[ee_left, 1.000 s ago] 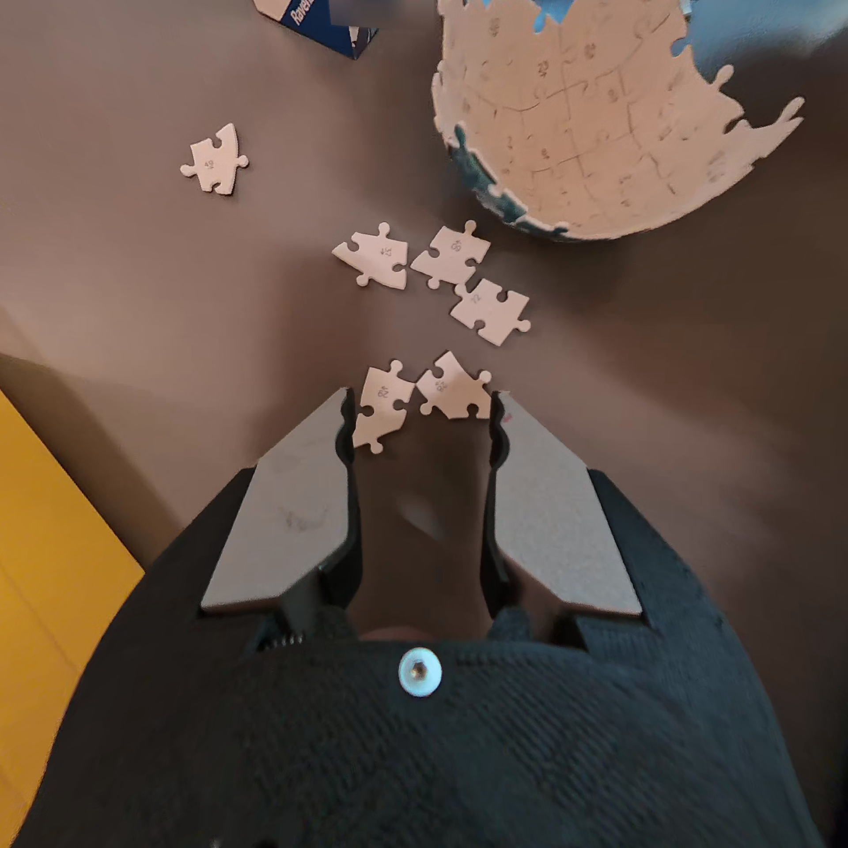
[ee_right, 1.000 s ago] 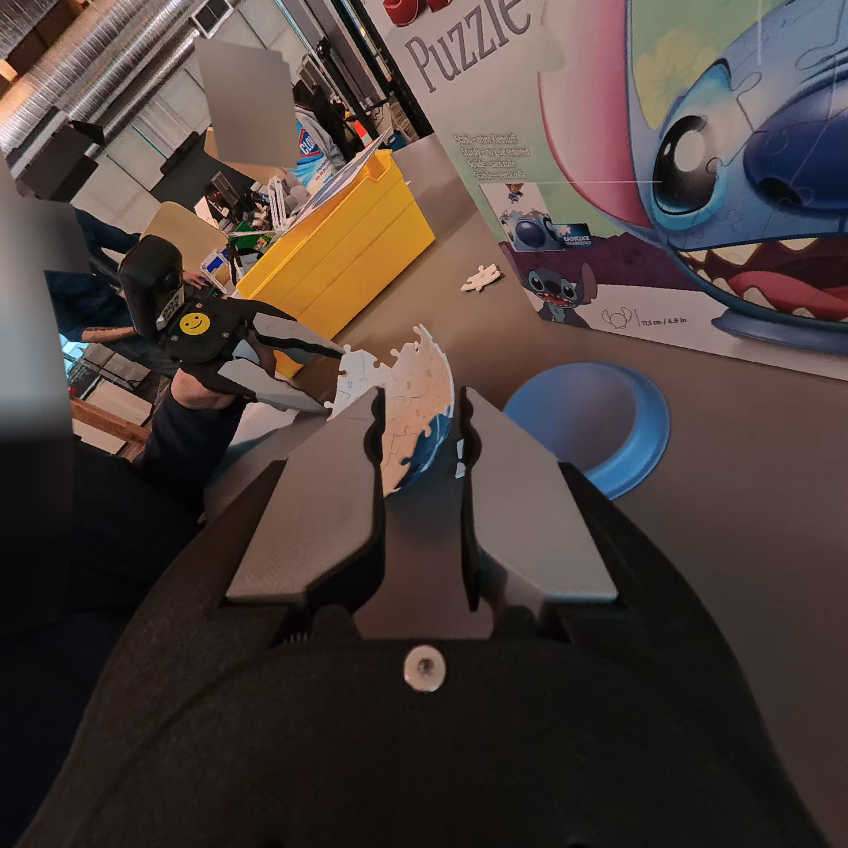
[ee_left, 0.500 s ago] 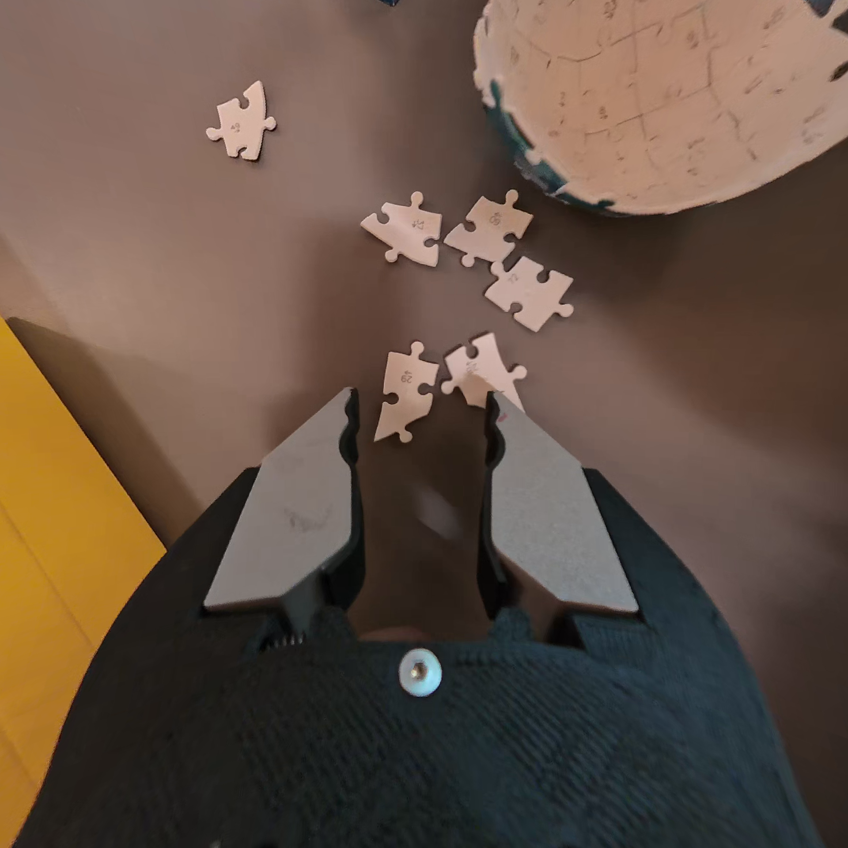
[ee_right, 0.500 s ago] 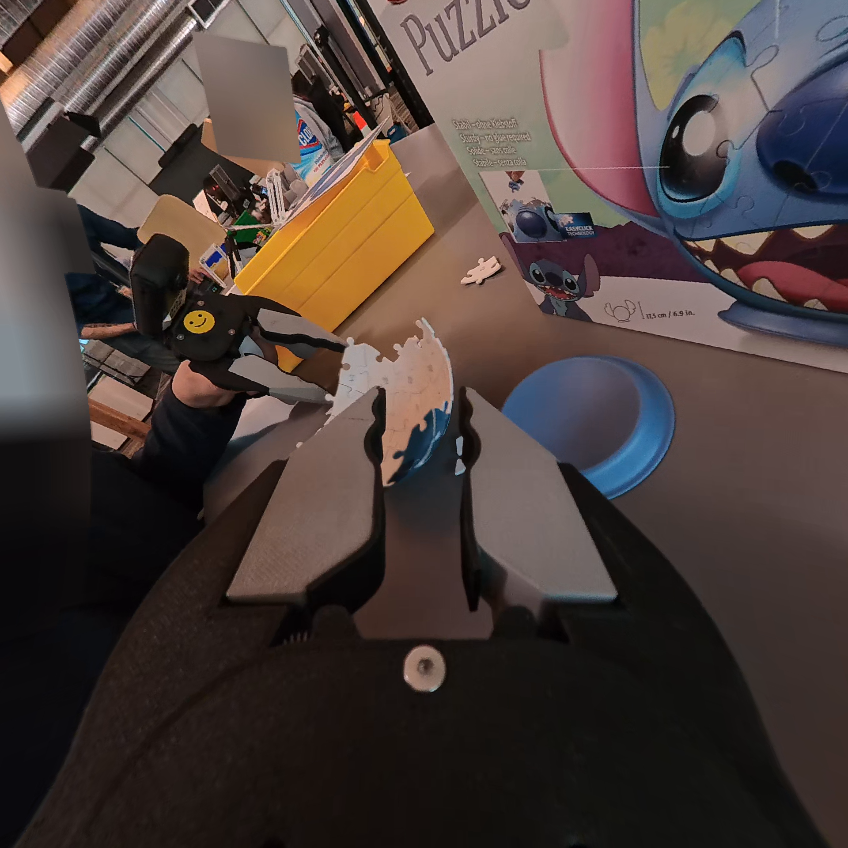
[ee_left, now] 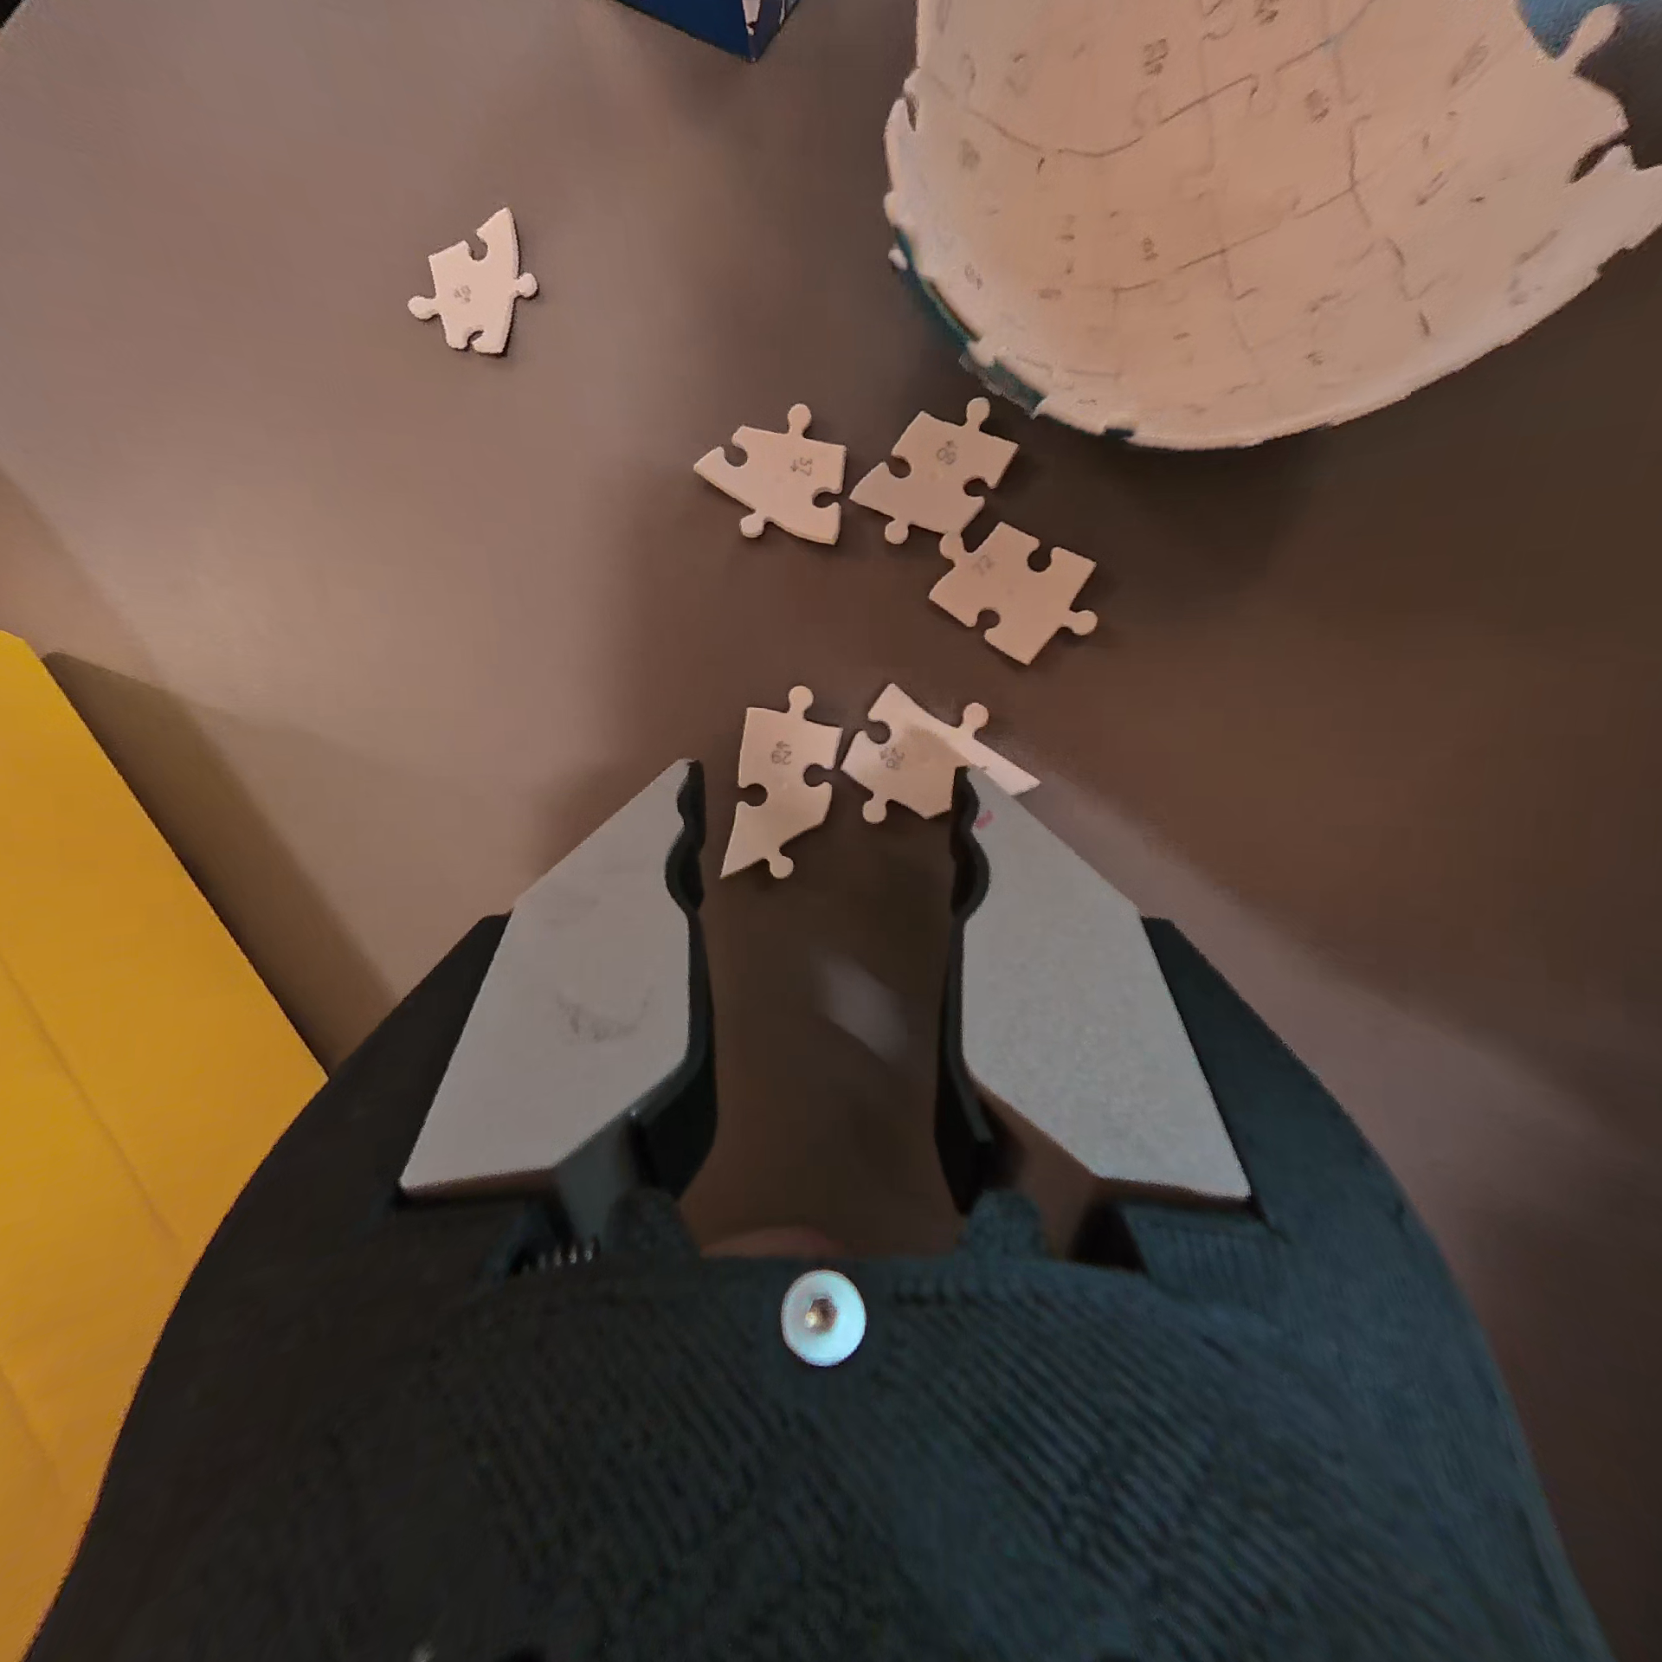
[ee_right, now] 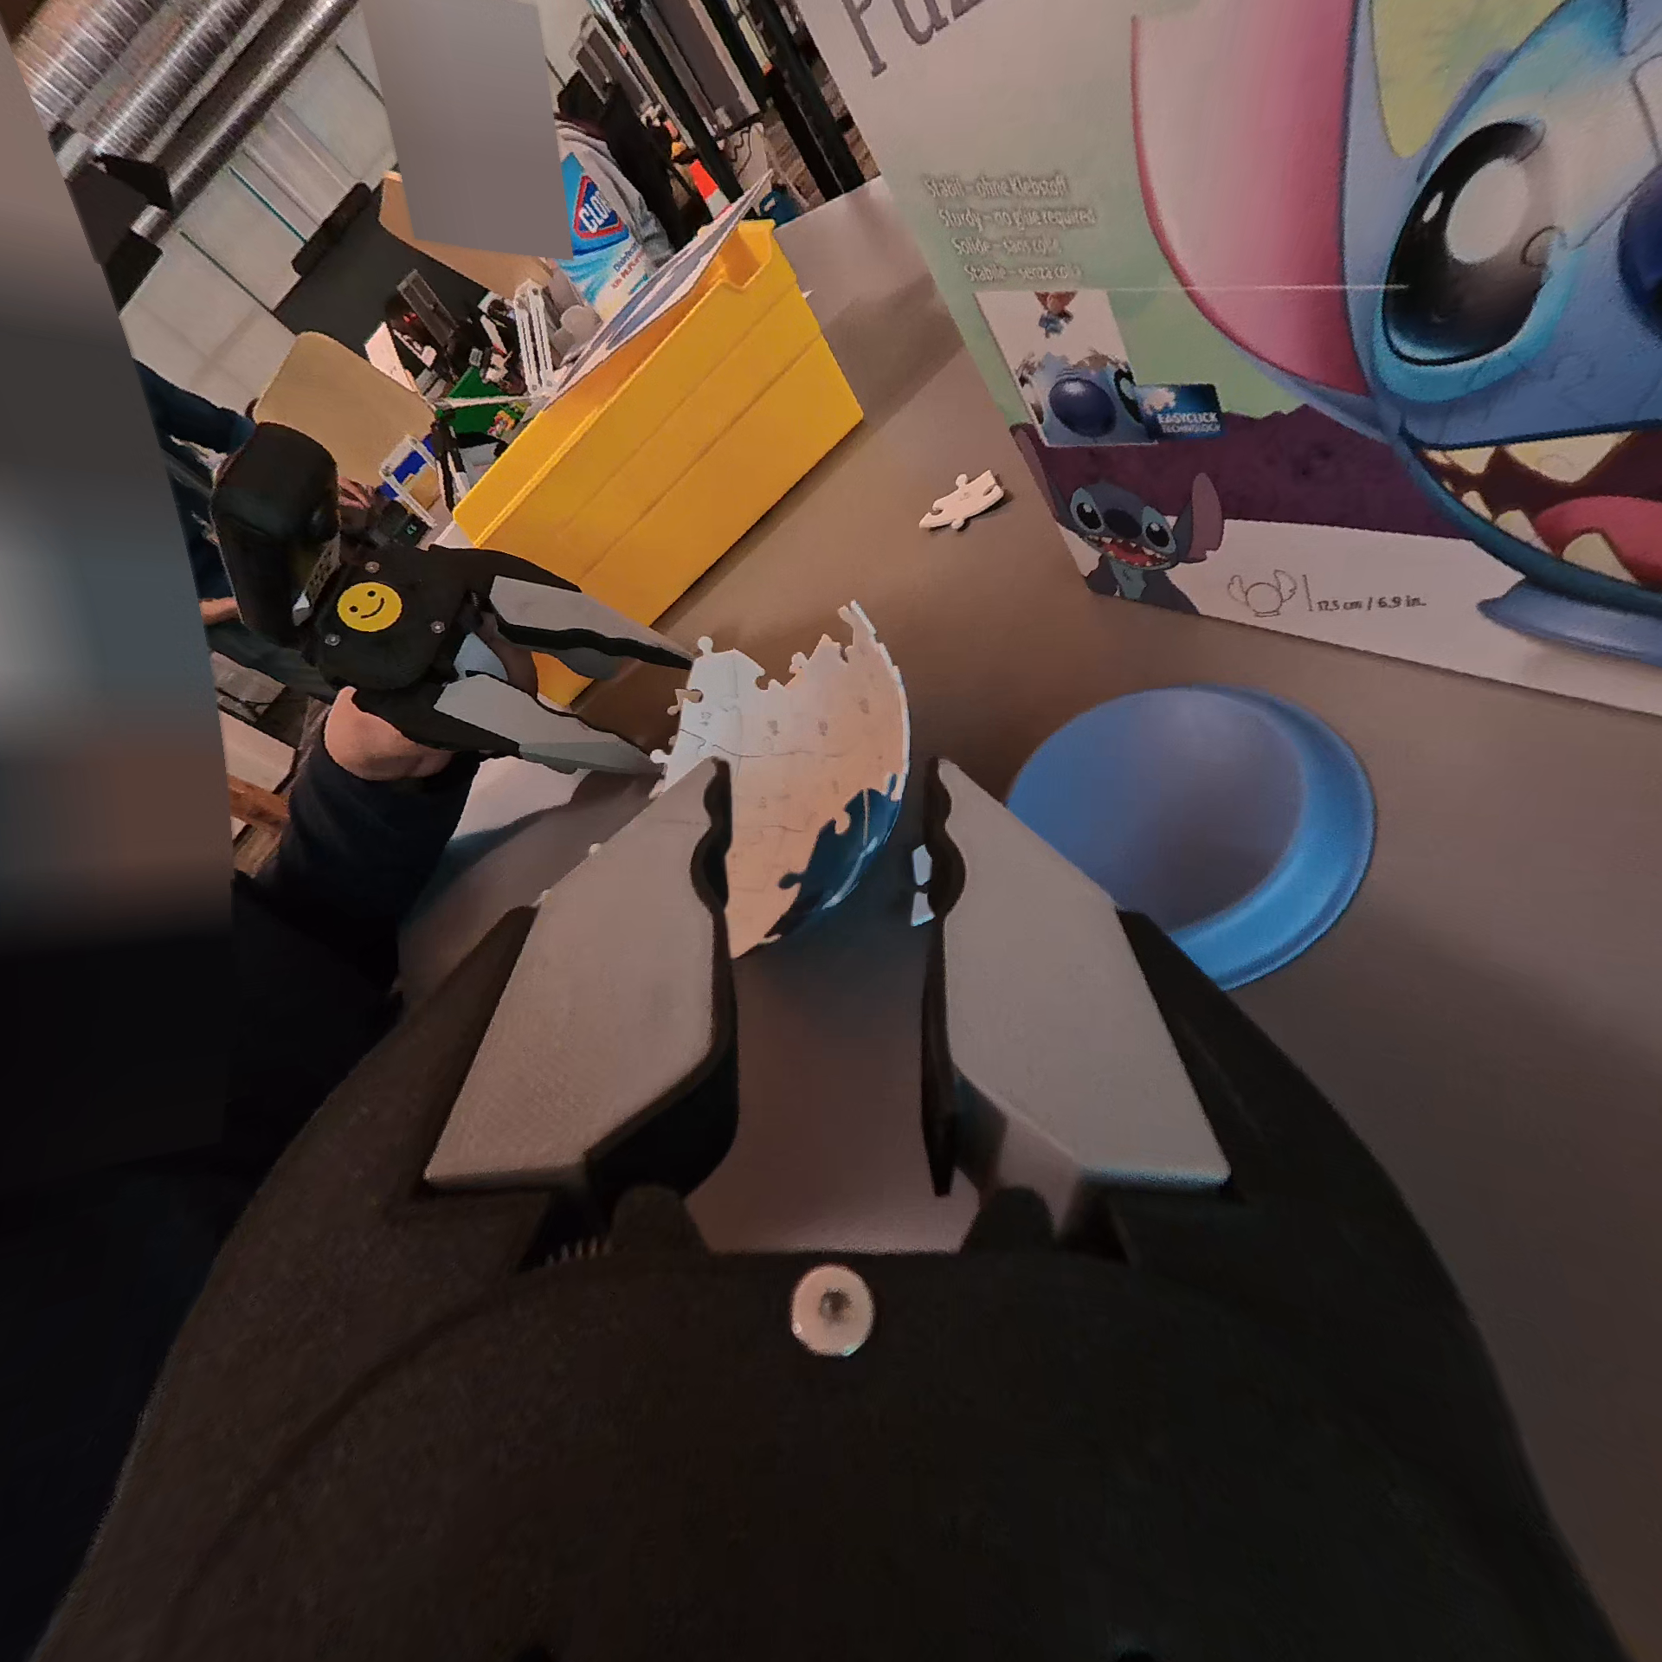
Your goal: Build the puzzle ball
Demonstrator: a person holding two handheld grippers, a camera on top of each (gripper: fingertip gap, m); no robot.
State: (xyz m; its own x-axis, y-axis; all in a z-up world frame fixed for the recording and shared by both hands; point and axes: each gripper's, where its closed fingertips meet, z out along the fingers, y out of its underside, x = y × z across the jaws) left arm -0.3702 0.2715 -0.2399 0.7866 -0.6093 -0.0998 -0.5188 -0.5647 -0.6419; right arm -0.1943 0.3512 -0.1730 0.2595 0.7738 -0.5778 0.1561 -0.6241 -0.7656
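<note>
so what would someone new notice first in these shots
Probably the half-built puzzle ball, a white curved shell with a blue outside, sitting on the brown table just ahead of the open right gripper. Behind it stands the big cartoon puzzle box, with a blue stand in front of it. In the left wrist view, loose white pieces lie scattered ahead of the open left gripper.
</note>
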